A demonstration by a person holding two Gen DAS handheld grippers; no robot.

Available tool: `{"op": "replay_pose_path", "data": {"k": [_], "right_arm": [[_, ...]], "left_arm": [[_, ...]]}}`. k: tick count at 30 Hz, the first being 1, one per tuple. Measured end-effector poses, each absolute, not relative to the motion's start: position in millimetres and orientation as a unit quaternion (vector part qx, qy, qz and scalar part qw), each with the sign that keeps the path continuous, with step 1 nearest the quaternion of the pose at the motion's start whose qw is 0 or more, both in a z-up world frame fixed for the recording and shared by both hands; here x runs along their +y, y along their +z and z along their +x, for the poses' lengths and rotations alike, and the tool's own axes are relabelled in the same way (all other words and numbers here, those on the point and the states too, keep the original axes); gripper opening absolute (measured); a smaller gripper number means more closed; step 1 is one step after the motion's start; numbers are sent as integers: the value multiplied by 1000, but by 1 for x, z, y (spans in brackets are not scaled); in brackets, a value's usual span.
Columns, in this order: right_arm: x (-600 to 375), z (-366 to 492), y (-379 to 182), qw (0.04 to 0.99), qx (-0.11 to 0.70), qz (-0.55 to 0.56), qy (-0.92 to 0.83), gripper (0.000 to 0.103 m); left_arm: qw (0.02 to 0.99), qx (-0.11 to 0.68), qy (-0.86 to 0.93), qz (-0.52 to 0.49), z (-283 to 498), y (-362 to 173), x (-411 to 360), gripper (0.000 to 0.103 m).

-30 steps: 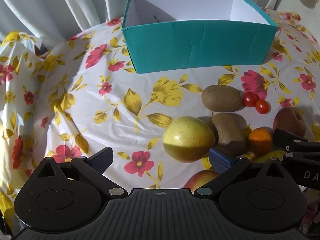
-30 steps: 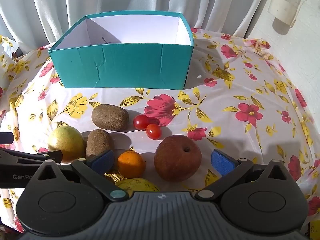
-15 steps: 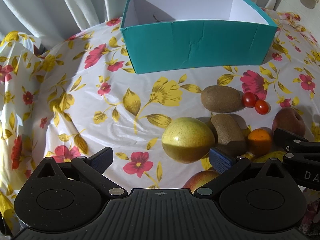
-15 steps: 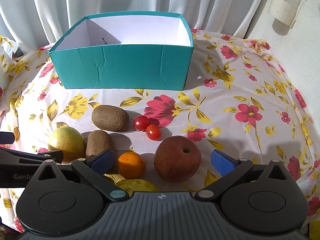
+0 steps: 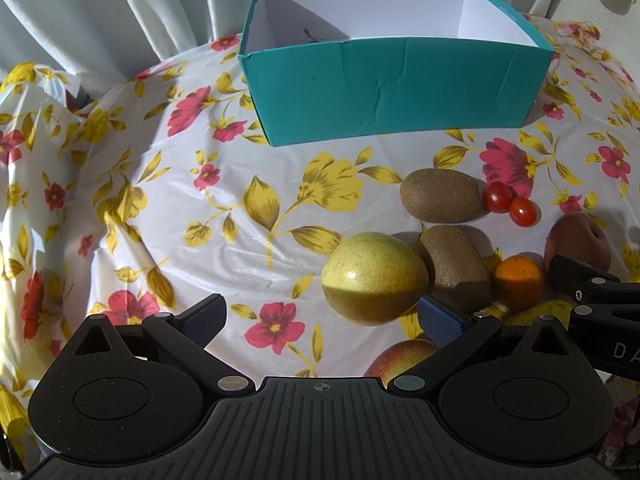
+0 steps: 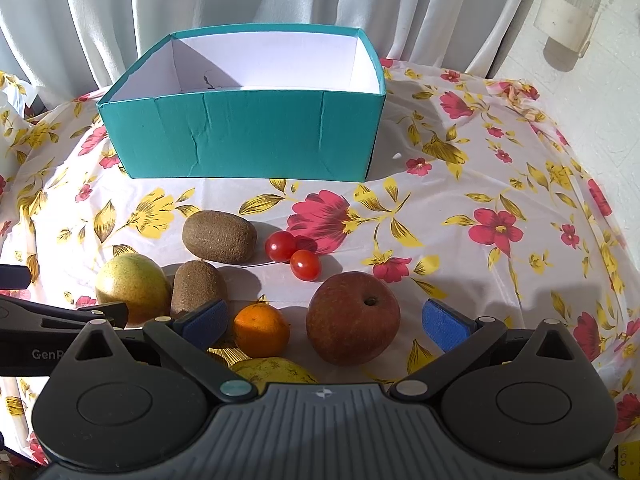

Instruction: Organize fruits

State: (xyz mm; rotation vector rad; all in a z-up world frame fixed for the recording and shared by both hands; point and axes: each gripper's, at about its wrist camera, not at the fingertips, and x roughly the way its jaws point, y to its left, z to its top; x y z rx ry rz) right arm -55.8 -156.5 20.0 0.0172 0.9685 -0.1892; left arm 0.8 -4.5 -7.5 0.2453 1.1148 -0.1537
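Note:
An empty teal box with a white inside stands at the back of the flowered tablecloth. In front of it lie a yellow-green pear, two kiwis, two cherry tomatoes, a small orange and a red apple. My left gripper is open, low, just left of the pear. My right gripper is open, with the red apple and the orange between its fingers. Another apple and a yellow fruit lie partly hidden near the gripper bodies.
White curtains hang behind the table. The cloth drapes over the table edge at the left and at the right. A white wall with a pale fitting stands at the right. Each gripper's body shows at the other view's side edge.
Almost nothing has moved. Both views have crept very slightly; the fruits and the box lie where they were.

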Motion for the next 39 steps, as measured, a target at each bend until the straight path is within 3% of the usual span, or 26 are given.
{"op": "replay_pose_path", "data": {"k": [39], "right_arm": [[-160,-63,26,886,456,12,-85,103]], "left_arm": [[831,540,-72,114,-1,-8,-3,103]]}}
